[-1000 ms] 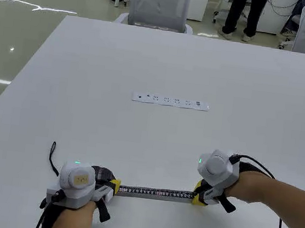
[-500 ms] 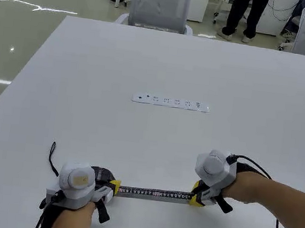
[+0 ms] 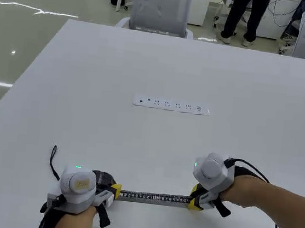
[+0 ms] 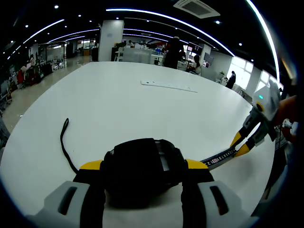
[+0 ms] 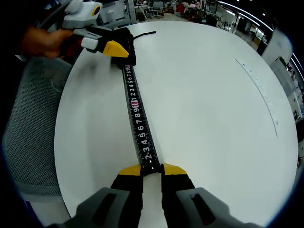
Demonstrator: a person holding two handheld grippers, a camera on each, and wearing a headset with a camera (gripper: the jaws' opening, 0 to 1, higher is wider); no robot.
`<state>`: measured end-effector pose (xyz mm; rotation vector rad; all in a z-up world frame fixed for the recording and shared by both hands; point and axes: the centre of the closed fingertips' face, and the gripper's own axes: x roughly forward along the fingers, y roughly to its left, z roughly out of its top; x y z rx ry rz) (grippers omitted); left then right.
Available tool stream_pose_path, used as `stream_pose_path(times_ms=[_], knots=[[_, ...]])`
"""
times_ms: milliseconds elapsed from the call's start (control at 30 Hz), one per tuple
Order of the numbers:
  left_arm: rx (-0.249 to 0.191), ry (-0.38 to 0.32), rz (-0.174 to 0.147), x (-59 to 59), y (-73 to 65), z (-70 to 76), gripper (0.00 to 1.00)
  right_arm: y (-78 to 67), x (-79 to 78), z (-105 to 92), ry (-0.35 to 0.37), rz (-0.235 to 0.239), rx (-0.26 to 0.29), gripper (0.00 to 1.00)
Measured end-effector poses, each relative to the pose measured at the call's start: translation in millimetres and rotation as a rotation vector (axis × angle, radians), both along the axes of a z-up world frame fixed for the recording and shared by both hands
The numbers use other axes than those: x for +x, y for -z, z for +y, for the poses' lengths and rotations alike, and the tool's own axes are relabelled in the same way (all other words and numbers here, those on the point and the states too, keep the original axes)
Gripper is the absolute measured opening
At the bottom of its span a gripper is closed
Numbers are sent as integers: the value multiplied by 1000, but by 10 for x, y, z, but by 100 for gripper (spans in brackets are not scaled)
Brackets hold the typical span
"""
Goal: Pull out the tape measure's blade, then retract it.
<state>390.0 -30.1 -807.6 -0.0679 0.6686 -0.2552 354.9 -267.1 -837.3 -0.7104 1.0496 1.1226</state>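
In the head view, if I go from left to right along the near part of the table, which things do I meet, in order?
The black strap → left gripper, holding the tape measure case → blade → right gripper.

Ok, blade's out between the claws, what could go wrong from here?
1. The right claw pinches the blade only at its very tip; a slip could let it snap back toward the case.
2. The left claw grips the rounded case by its sides; pull along the blade might twist it loose.
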Motion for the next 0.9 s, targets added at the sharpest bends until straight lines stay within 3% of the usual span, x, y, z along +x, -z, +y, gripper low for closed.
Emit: stream_pose_path(times_ms=[900], knots=[[-13, -1, -1, -5, -2, -4, 61, 11, 35, 130, -3, 1, 10, 13]])
